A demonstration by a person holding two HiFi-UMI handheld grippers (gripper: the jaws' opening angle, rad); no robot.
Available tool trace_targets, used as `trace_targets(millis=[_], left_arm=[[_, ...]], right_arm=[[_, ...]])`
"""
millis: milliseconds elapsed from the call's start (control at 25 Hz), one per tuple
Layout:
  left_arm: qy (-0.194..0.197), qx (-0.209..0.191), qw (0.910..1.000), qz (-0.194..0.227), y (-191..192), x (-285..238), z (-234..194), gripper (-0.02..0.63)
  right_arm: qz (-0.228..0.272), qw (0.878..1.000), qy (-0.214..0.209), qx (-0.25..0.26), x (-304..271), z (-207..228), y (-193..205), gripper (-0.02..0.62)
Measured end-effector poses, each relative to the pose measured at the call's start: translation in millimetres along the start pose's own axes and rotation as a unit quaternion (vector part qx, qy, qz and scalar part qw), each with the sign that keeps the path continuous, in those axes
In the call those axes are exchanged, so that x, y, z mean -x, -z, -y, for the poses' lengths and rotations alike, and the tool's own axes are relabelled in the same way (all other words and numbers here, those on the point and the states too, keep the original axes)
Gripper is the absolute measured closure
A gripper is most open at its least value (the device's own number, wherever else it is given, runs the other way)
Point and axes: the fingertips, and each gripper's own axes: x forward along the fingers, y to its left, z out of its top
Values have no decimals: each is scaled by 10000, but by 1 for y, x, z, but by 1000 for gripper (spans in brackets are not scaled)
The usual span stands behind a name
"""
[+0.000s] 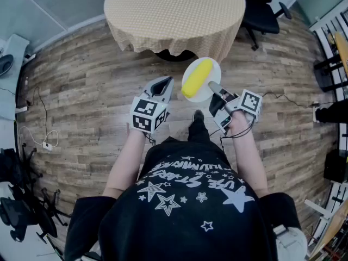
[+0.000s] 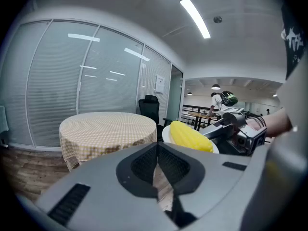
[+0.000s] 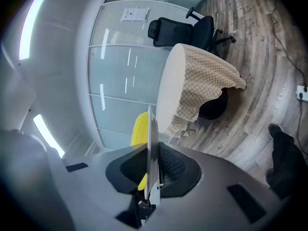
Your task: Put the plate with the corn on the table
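A white plate (image 1: 209,64) with a yellow corn cob (image 1: 196,77) on it hangs above the wooden floor, just short of the round table (image 1: 174,10) with a tan checked cloth. My right gripper (image 1: 213,86) is shut on the plate's near rim. In the right gripper view the plate (image 3: 150,143) stands edge-on between the jaws, with the corn (image 3: 140,126) to its left. My left gripper (image 1: 166,82) floats to the left of the plate, shut and holding nothing. The left gripper view shows its pads (image 2: 144,163) together, the corn (image 2: 190,136) and the table (image 2: 108,126) ahead.
A black office chair (image 1: 262,11) stands behind the table at the right. Metal racks (image 1: 333,42) line the right side. Cables (image 1: 41,129) lie on the floor at the left. The person's shoe (image 1: 198,115) is below the plate.
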Motion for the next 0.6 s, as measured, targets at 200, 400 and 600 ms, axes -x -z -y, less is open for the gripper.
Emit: trace_targets(millis=[200,400,600], left_arm=[[-8,-39,10000,14,3,6,3,598],[12,-50,10000,-16,11,12,10,598],[37,-25,10000,15,13,16,15,598]], right_arm=[[-28,10000,-5,3,4,1,8,548],[-76,10000,2,44,9,1,18,548],[-82,10000,4,27,14,2,23,548]])
